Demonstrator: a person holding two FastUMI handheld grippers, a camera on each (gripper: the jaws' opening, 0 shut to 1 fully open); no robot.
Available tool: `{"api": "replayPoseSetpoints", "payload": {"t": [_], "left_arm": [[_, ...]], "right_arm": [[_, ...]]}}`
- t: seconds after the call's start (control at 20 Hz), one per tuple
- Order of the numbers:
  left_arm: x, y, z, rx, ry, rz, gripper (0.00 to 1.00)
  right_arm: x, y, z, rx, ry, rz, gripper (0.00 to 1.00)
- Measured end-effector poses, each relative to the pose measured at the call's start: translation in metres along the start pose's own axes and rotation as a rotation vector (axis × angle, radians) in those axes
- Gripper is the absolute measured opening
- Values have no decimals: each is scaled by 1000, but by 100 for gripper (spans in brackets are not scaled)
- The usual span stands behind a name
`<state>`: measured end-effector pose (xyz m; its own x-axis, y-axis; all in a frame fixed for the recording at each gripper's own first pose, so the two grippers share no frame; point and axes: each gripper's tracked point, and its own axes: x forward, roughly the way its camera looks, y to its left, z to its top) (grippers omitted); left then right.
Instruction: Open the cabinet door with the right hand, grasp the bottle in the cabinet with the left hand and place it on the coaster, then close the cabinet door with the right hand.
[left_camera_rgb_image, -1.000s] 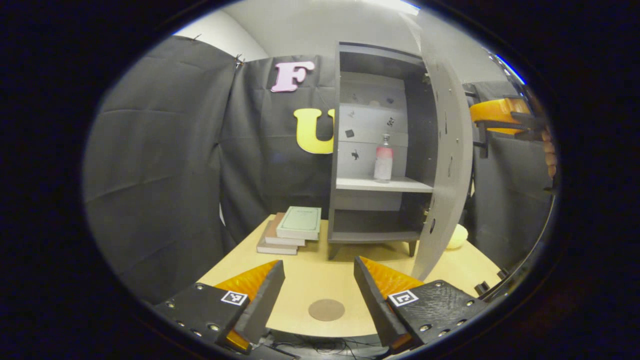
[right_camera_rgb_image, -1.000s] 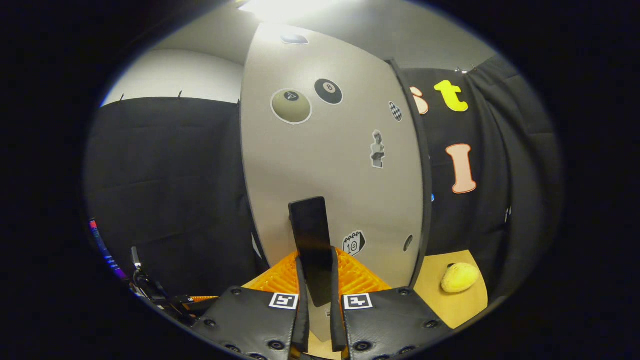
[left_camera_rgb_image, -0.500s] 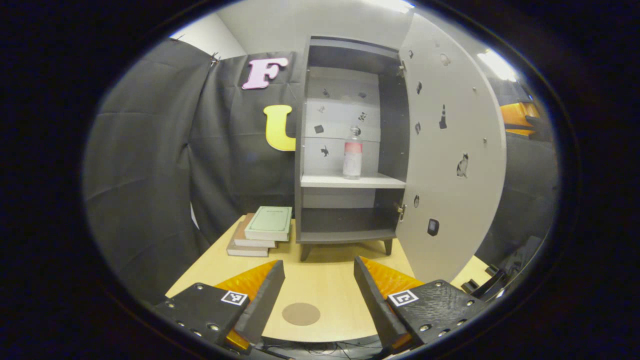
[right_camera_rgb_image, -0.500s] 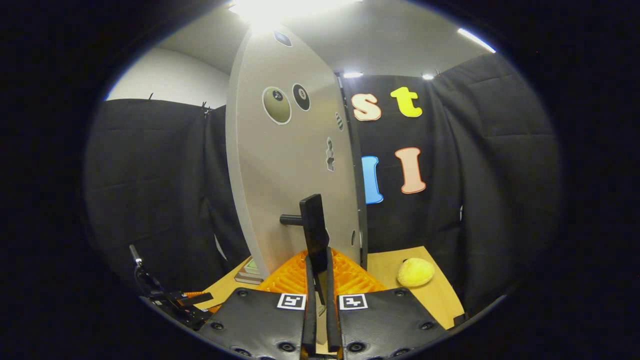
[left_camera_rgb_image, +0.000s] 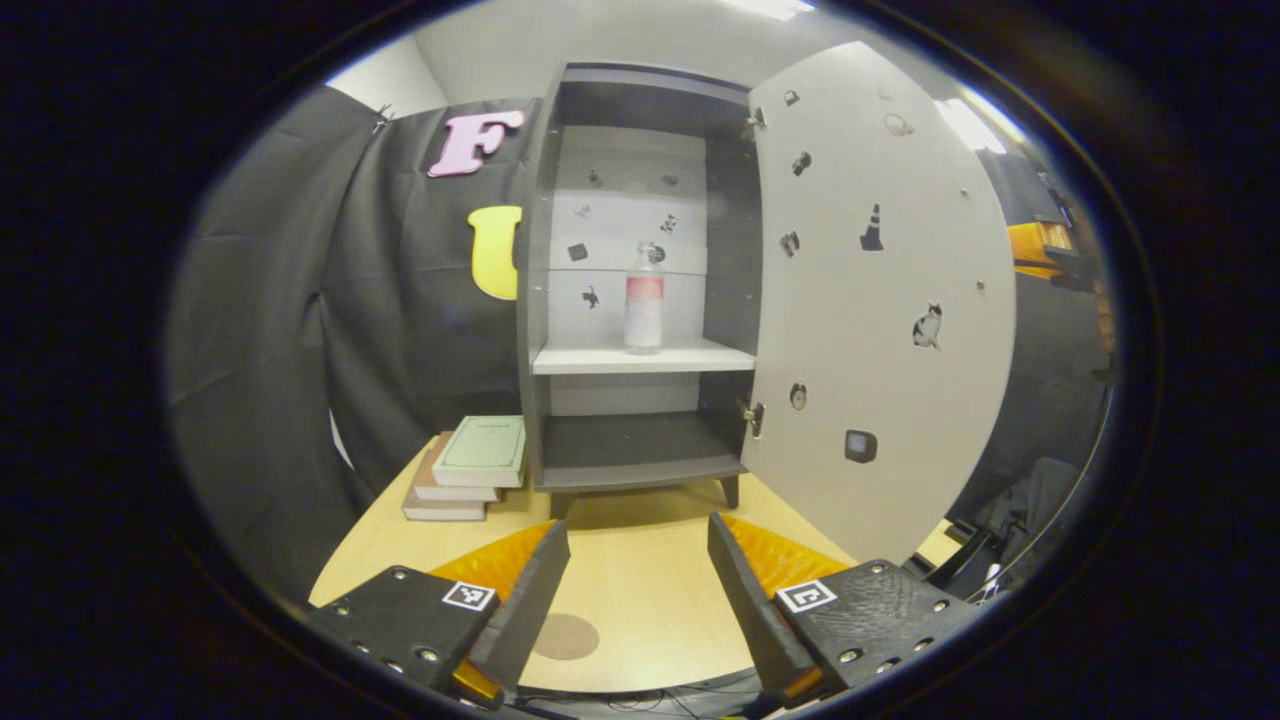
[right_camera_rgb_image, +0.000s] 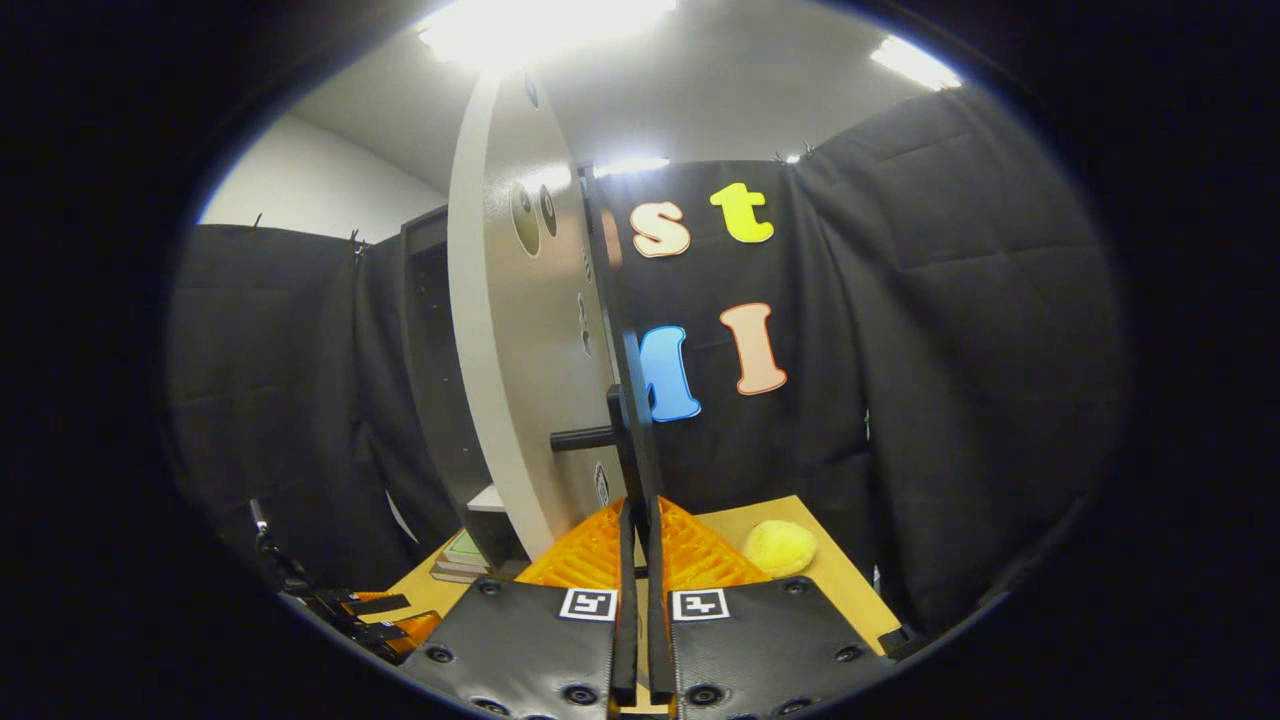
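Three books (left_camera_rgb_image: 462, 468) are seen stacked at the left of the table (left_camera_rgb_image: 640, 590) in the left gripper view, the top one green-covered; its cover print is too small to be read. Next to them stands the cabinet (left_camera_rgb_image: 540, 300), its door (left_camera_rgb_image: 880, 300) swung wide to the right. The bottle (left_camera_rgb_image: 643, 299) stands upright on the pale middle shelf, a pink band round it whose writing cannot be made out. Small picture stickers are scattered on the cabinet's back wall and on the door's inner face. The left gripper (left_camera_rgb_image: 638, 585) is held low over the table with its fingers spread wide and nothing between them; the bottle lies well ahead of it and higher, and the round coaster (left_camera_rgb_image: 565, 636) lies on the table just by its left finger. In the right gripper view, the right gripper (right_camera_rgb_image: 636, 600) is clamped narrow on the door's dark handle (right_camera_rgb_image: 634, 450), the door standing edge-on. A yellow round object (right_camera_rgb_image: 779, 546) rests on the table to the right.
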<state>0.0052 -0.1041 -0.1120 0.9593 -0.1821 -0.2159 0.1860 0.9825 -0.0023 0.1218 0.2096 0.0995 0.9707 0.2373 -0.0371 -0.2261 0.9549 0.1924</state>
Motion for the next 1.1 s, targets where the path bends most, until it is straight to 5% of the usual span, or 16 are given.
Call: {"api": "replayPoseSetpoints", "payload": {"t": [0.35, 0.7, 0.9, 1.1], "left_arm": [[33, -13, 6, -49, 27, -89, 86], [88, -24, 15, -88, 37, -125, 87], [120, -12, 44, -109, -6, -86, 86], [144, 16, 92, -128, -48, -38, 84]], "right_arm": [[-11, -18, -3, 16, 8, -90, 5], [-37, -66, 8, 14, 1, -280, 3], [-41, -115, 10, -32, 19, -398, 3], [8, -148, 20, -9, 4, -424, 0]]}}
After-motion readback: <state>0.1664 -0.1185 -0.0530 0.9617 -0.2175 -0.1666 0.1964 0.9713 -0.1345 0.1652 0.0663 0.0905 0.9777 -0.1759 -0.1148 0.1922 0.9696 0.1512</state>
